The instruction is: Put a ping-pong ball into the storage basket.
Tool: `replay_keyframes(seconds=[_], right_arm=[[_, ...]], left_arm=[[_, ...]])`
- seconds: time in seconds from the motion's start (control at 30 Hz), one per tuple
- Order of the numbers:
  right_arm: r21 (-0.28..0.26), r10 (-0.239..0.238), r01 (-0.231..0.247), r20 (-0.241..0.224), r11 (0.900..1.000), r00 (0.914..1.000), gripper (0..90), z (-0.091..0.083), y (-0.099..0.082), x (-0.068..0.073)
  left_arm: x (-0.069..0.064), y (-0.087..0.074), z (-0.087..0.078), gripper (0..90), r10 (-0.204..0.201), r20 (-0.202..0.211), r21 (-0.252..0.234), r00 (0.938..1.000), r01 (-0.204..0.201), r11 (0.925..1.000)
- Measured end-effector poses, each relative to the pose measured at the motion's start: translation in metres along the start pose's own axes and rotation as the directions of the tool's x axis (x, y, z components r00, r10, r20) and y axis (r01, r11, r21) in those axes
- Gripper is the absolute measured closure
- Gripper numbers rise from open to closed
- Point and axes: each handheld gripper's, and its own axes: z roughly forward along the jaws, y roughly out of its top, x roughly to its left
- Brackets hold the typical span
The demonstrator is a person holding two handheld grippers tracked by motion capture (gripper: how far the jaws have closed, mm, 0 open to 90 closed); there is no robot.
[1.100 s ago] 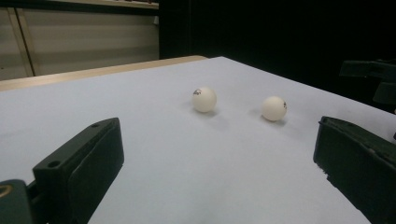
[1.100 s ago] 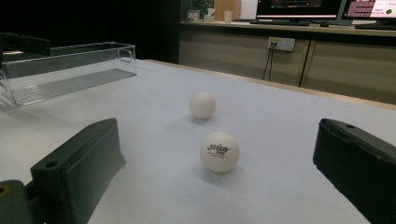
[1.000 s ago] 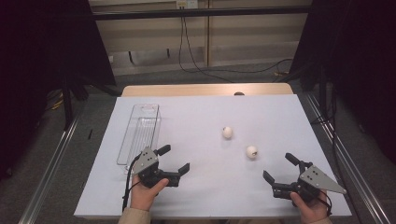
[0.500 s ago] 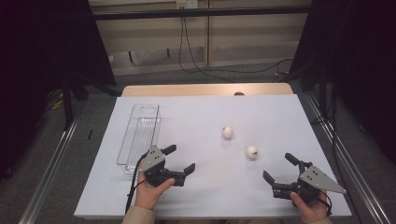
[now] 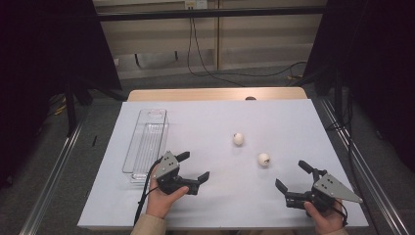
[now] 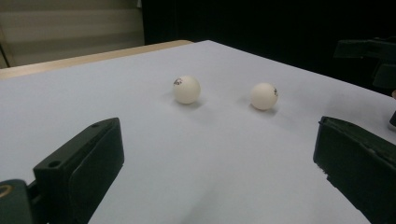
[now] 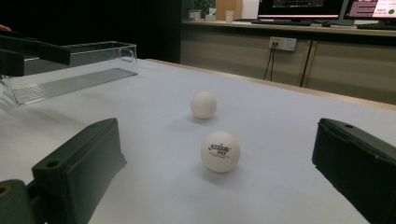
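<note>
Two white ping-pong balls lie on the white table cover: the farther ball and the nearer ball, which carries a printed logo. My left gripper is open and empty, low over the cover, left of both balls and pointing right toward them. At the front right, my right gripper is open too, aimed up-left. The logo ball sits a short way ahead, centred between its fingers.
A long clear plastic tray lies empty on the left of the cover, just behind my left hand. A wooden table edge shows at the back. Metal rails run along both sides of the table.
My left gripper has slid a little to the right, toward the balls. The right gripper and both balls have stayed put.
</note>
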Motion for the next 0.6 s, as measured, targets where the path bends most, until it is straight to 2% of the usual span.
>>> replay_keyframes(seconds=[0.6], right_arm=[[-0.004,-0.004,0.004,-0.004,1.0,1.0,1.1,0.0007,0.0001,0.0003]], left_arm=[[-0.0034,0.0009,0.009,1.7,-0.002,0.022,0.016,0.9998,0.002,0.9999]])
